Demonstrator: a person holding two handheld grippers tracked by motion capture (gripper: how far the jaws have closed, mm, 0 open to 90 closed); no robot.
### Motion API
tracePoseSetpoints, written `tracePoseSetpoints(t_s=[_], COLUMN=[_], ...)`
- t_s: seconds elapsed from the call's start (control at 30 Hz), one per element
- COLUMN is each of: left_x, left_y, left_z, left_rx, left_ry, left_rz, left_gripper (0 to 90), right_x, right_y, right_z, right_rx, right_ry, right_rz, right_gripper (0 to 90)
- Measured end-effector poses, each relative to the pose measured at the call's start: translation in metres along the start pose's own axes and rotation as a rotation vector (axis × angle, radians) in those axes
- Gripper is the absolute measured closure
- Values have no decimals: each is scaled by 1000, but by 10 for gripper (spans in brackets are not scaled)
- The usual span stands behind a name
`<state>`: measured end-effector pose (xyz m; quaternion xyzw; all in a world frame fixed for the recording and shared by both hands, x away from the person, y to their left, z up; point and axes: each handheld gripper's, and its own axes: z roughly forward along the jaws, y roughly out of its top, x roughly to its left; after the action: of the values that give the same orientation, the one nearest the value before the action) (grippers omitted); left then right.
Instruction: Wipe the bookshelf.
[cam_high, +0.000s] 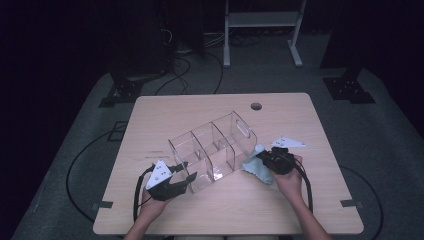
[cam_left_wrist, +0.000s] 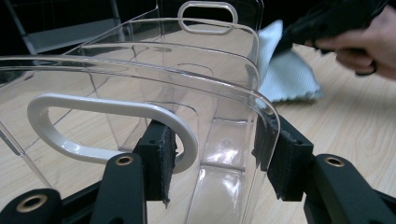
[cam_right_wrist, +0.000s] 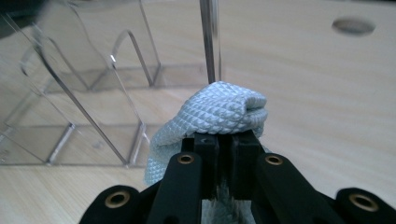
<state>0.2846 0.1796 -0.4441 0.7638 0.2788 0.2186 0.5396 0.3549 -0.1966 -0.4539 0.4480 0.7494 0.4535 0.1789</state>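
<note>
left gripper lower left of the high view, jaws clamped on the near end wall of the clear organizer, pads either side of the wall by its white handle slot. organizer lies diagonal mid-table. right gripper right of centre, jaws together on a bunched blue cloth, cloth against the organizer's far end

clear acrylic organizer with three compartments and handle cutouts sits diagonally mid-table, near end pinched at the wall. pale blue textured cloth, bunched, touches its far end's edge.
</note>
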Motion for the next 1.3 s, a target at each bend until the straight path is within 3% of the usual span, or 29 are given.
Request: tracePoseSetpoints(t_s=[0.27, 0.4, 0.53, 0.7, 0.83, 0.97, 1.13, 1.3], left_x=[-1, -2, -4, -8, -13, -17, -24, -24], left_y=[1, 2, 5, 9, 13, 17, 19, 18], left_z=[2, 3, 7, 15, 24, 33, 41, 41], left_rx=[4, 9, 16, 29, 35, 39, 33, 27], left_ry=[1, 3, 1, -9, -18, -25, -38, -39], left_rz=[0, -1, -7, 3, 1, 3, 6, 6], left_gripper=[484, 484, 484, 482, 481, 480, 480, 480], right_x=[-9, -11, -11, -3, 10, 22, 23, 21], right_y=[-21, -23, -17, -10, 1, 10, 17, 13], right_z=[29, 29, 15, -1, -12, -23, -29, -26], right_rx=[118, 126, 83, 28, -28, -72, -108, -110], right_ry=[4, 10, 2, 37, 89, 100, 91, 93], right_rz=[39, 61, 65, 60, 24, -16, -19, -11], right_gripper=[834, 834, 834, 834, 834, 834, 834, 834])
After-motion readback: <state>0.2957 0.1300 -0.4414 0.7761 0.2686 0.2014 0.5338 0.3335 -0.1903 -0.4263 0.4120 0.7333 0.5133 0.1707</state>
